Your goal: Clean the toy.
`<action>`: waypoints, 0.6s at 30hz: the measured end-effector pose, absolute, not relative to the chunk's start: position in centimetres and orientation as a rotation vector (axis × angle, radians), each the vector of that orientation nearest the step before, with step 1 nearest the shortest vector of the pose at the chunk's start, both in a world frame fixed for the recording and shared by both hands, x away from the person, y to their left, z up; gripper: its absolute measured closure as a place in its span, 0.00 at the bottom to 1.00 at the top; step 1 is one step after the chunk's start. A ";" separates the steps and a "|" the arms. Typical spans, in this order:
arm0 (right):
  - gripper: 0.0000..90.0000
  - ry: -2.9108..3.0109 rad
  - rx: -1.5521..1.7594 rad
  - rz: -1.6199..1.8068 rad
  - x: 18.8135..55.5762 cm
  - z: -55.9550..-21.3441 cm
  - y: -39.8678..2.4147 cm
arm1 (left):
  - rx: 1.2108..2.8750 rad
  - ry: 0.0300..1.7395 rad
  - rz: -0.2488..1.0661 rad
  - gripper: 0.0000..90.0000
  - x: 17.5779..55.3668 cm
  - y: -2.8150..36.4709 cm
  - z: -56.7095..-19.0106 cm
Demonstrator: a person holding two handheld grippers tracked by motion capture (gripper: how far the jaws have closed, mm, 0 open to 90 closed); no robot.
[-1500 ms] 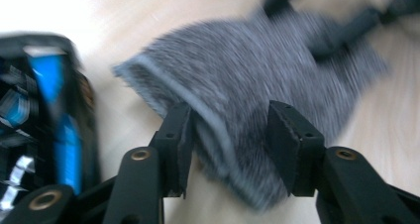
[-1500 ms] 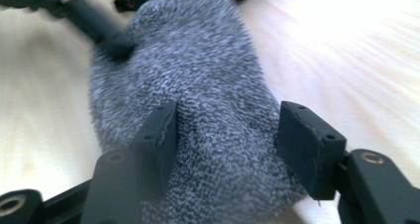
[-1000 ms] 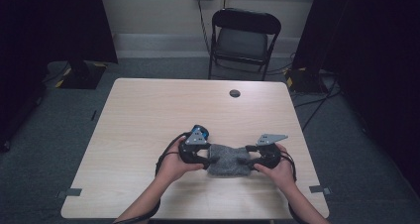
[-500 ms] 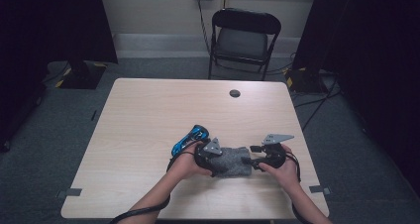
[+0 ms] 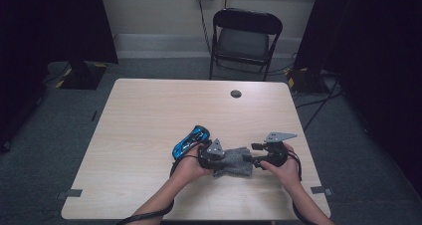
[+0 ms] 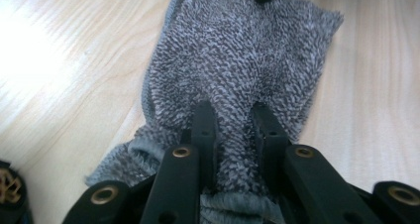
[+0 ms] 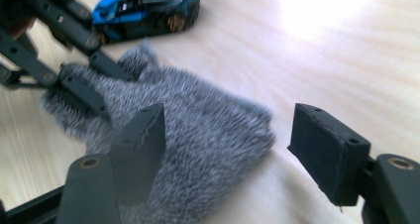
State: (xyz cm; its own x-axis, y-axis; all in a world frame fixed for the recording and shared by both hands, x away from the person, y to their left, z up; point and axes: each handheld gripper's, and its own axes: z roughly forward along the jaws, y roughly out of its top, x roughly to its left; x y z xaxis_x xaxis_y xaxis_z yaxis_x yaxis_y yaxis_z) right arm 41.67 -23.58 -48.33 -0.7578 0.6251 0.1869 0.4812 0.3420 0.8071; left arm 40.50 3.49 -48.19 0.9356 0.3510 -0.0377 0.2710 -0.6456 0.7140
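A grey fuzzy cloth [image 5: 232,161] lies bunched near the table's front edge, between the two hands. My left gripper [image 5: 219,158] is shut on a fold at the cloth's left end; in the left gripper view the jaws of the left gripper [image 6: 233,116] pinch a ridge of the grey cloth [image 6: 247,50]. My right gripper [image 5: 250,159] stands open at the cloth's right end. In the right gripper view the right gripper [image 7: 228,127] has its jaws wide apart over the cloth [image 7: 198,130]. A blue toy car [image 5: 191,140] sits just left of the left hand.
A small black round disc [image 5: 236,93] lies on the light wood table [image 5: 149,115] toward its far edge. A black folding chair [image 5: 246,36] stands beyond the table. The blue toy car [image 7: 148,11] lies close behind the cloth.
The cloth has been gathered a little shorter between the grippers. Both hands shifted slightly, and more of the blue car now shows beside the left hand.
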 end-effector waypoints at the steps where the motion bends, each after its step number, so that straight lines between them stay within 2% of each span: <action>1: 0.31 2.432 1.013 1.390 41.8 -48.0 -23.5 | 2.277 0.460 0.134 0.84 40.3 3.8 -47.9; 12: 0.21 2.383 0.962 1.475 43.8 -45.4 -20.2 | 2.156 0.641 0.209 0.84 39.2 10.4 -43.9; 18: 0.20 2.386 0.950 1.503 44.8 -44.9 -18.5 | 2.087 0.757 0.258 0.84 38.7 14.9 -42.7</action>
